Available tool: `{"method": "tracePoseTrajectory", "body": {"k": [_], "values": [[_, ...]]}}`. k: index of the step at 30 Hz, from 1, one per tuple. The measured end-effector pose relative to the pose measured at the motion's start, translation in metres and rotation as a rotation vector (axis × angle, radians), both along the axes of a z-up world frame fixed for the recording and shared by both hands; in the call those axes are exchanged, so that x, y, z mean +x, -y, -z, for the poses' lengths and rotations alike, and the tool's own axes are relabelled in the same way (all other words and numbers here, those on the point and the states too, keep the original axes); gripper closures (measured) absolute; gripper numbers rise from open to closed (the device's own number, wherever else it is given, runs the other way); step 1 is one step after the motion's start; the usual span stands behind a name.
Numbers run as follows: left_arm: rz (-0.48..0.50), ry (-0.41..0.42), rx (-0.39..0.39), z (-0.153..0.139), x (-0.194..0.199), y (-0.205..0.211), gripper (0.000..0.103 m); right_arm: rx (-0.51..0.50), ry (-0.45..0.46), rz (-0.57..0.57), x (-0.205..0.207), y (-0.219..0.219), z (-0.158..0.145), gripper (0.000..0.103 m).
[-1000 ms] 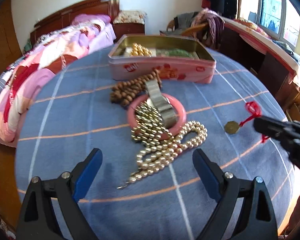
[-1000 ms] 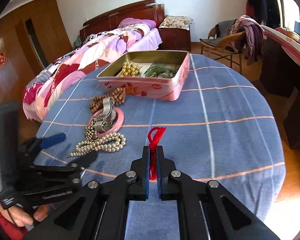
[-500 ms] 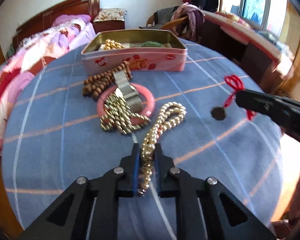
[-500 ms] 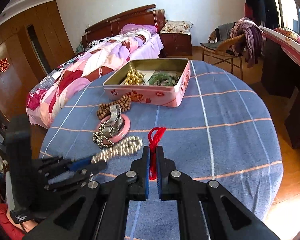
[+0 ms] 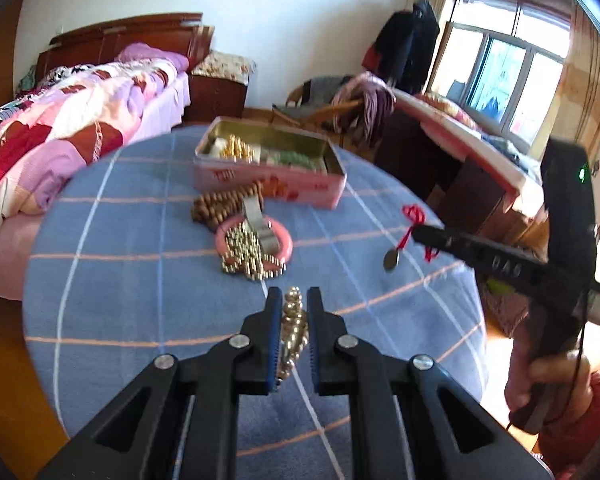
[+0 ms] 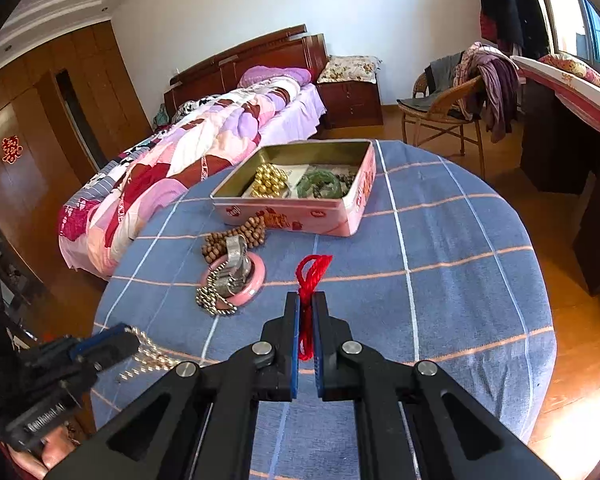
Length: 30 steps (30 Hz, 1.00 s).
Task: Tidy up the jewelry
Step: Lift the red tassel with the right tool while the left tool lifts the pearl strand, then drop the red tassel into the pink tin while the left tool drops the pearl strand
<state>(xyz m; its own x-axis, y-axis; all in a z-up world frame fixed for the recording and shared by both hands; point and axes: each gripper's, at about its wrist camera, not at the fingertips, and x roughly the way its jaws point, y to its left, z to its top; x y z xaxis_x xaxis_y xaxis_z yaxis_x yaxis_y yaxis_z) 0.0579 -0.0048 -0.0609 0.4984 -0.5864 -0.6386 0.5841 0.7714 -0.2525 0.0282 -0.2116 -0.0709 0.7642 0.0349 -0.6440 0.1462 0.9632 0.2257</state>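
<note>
Well inside tablecloth [image 6: 440,240] edge, both necklaces [image 5: 293,320] aloft

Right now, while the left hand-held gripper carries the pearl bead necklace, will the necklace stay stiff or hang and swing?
Probably floppy: the pearl bead necklace droops in loose strands from the left hand-held gripper, which is shut on it. It may swing and catch on the tin box rim. The round, glossy beads could slip between the fingers.

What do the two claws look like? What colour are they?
Both are black plastic with triangle-shaped holes and shiny silver screws. The left claw and right claw each have two flat fingers lined with ridged blue pads. The right one's handle shows a green light and grey lettering.
</note>
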Motion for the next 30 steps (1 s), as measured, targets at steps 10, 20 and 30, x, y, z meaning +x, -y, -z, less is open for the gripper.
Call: {"method": "tracePoseTrajectory", "body": {"k": [10, 20, 30], "values": [[-0.028, 0.078, -0.035, -0.024, 0.011, -0.006, 0.096, -0.007, 0.056, -0.004, 0.002, -0.001, -0.022, 0.098], [-0.036, 0.071, -0.079, -0.037, 0.018, -0.005, 0.096, -0.011, 0.076, -0.007, 0.010, 0.002, -0.029, 0.098], [-0.028, 0.151, -0.131, -0.077, 0.059, 0.023, 0.096, -0.017, 0.183, -0.020, 0.051, 0.009, -0.066, 0.098]]}}
